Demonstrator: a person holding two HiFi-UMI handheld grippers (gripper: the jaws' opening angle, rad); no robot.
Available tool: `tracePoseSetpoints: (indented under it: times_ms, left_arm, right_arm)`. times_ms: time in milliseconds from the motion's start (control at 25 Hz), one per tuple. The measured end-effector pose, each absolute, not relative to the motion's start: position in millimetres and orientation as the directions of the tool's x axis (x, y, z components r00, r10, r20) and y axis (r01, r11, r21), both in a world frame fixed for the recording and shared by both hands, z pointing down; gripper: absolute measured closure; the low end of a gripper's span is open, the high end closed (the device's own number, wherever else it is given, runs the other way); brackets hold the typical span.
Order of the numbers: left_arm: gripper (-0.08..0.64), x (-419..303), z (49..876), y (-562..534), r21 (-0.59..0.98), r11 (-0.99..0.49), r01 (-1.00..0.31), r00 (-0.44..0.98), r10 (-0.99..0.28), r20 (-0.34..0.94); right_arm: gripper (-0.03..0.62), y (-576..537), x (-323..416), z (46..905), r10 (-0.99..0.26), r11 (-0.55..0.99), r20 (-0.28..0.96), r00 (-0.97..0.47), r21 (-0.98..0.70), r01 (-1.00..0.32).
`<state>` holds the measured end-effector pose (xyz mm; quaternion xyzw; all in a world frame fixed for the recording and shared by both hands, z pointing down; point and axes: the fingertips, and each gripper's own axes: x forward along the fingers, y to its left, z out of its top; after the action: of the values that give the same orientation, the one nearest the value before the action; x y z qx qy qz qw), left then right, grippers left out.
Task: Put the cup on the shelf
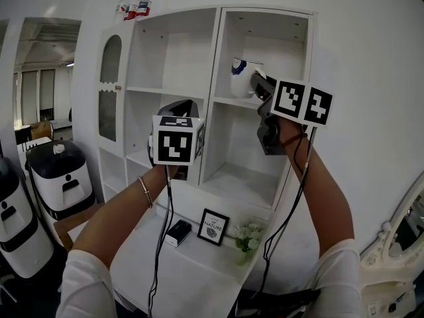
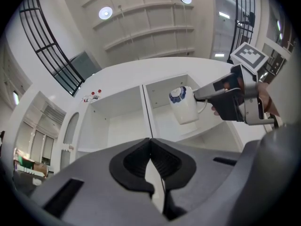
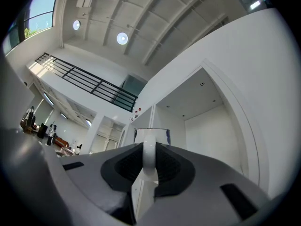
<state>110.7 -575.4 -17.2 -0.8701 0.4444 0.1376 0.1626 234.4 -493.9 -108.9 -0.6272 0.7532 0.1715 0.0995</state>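
Observation:
A white cup (image 1: 241, 77) with a blue pattern at its rim is in the upper right compartment of the white shelf unit (image 1: 215, 58), low over that compartment's board. My right gripper (image 1: 256, 85) is shut on the cup's handle (image 3: 148, 155), which stands upright between the pads. In the left gripper view the cup (image 2: 184, 106) hangs slightly tilted from the right gripper (image 2: 200, 98). My left gripper (image 1: 181, 106) is raised before the middle shelves, left of and below the cup. It (image 2: 151, 160) is shut with nothing in it.
Two bottles (image 1: 139, 4) stand on top of the shelf unit. On the counter below are a small framed picture (image 1: 213, 226), a black box (image 1: 177, 232) and a small bunch of flowers (image 1: 248, 234). White-and-black appliances (image 1: 59, 176) stand at the left.

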Motion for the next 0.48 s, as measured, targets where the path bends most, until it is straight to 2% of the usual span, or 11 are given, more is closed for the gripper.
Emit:
tracePoseSetpoints:
  times_ms: [480]
  left_arm:
    - [0.552, 113.9, -30.1, -597.3, -0.171, -0.551, -0.817, 0.570, -0.724, -0.388]
  right_arm:
    - [0.517, -542.1, 256.5, -123.3, -0.959, 0.083, -0.261, -0.110, 0.114, -0.990]
